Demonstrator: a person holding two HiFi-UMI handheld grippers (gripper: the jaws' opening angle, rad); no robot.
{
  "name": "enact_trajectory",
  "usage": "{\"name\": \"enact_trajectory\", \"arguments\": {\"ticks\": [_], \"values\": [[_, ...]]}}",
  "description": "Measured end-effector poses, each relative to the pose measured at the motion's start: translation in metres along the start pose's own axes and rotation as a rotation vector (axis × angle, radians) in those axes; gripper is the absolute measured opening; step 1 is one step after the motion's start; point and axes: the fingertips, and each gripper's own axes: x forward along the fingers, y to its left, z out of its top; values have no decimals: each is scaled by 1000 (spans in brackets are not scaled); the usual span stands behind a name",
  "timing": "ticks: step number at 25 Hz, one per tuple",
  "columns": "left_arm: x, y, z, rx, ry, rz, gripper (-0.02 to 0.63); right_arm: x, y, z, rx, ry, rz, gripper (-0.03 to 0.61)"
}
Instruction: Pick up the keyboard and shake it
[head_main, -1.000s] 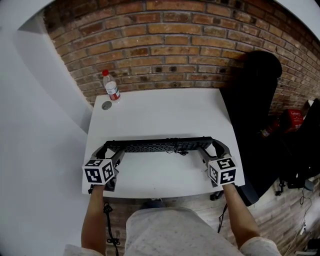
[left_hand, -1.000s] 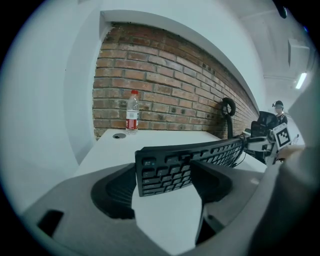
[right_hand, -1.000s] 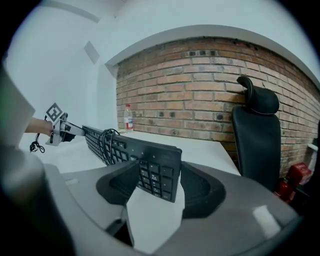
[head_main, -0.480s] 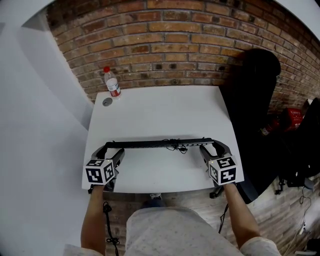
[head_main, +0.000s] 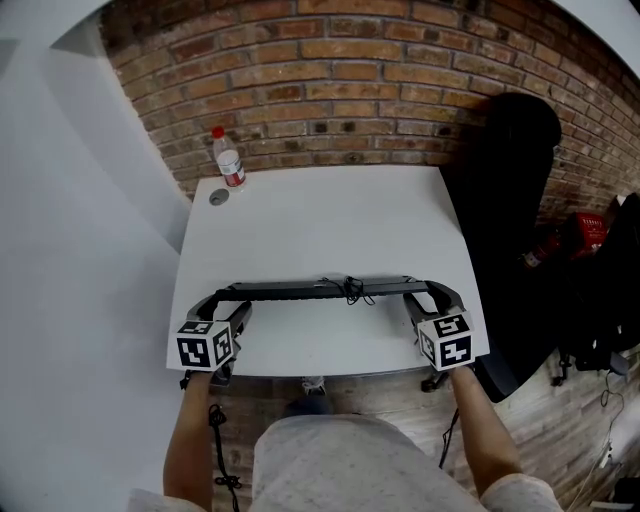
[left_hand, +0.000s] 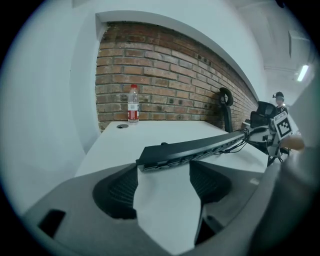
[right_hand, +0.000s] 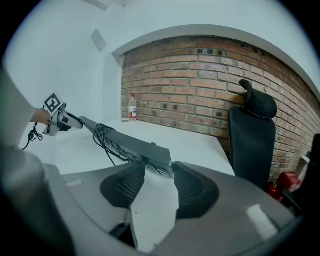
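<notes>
Holding the black keyboard (head_main: 300, 292) edge-on just above the near part of the white table (head_main: 330, 220), with a tangle of cable (head_main: 352, 290) at its middle. Clamping its left end in the left gripper (head_main: 222, 297), jaws spread wide across it. Pinching its right end in the right gripper (head_main: 435, 291), jaws narrower, having just been closing on it. Leaving a plastic bottle (head_main: 229, 160) and a small round disc (head_main: 218, 197) at the table's far left corner. Working in front of a brick wall (head_main: 350, 90) behind the table, with a black chair (head_main: 510, 220) along the table's right side.

Head view looks down; opposed gripper views share the keyboard (head_main: 320, 291).
</notes>
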Motion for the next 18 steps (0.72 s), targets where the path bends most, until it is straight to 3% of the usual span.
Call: {"name": "enact_trajectory", "arguments": {"ticks": [10, 18], "values": [[-8, 1, -25, 10, 53, 15, 277, -10, 10, -20, -70, 40, -14, 189], [-9, 0, -45, 48, 103, 17, 275, -14, 18, -37, -150, 56, -17, 188]]}}
